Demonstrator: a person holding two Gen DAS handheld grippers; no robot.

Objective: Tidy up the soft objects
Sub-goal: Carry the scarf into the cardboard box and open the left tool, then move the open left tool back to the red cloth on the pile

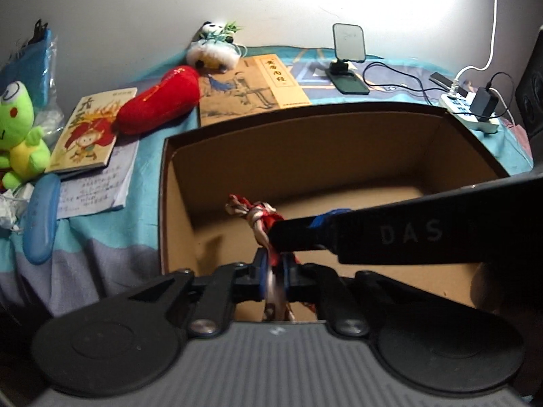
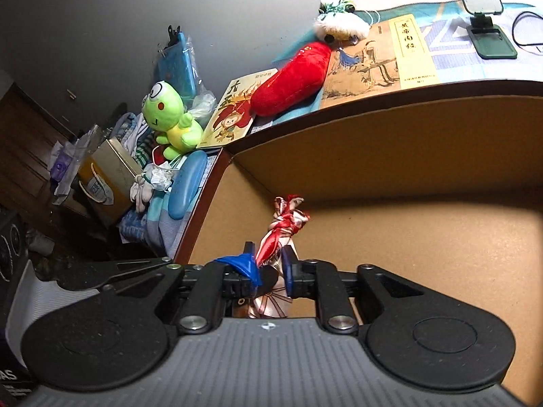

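Knotted red-and-white satin scarf held over the open cardboard box, its knot raised above the box floor and its tail hanging down between the grippers. The cloth is glossy and thin, printed in red, white and pink, twisted into a cord and tied at the upper end, where short frayed-looking ends splay out. The left gripper has its blue pads close together with the scarf's tail between them; the right gripper pinches the cord just below the knot, and in the left wrist view its black finger crosses in front of the scarf. Likely hazards: slick fabric may slide through a loose pinch and fall unevenly; if one gripper lets go before the other, the scarf may swing and drape over the box wall instead of landing inside; the two grippers stand very near each other and could collide. Outside the box, on the blue bedspread, wait a red plush, a green frog plush and a panda plush, among books.
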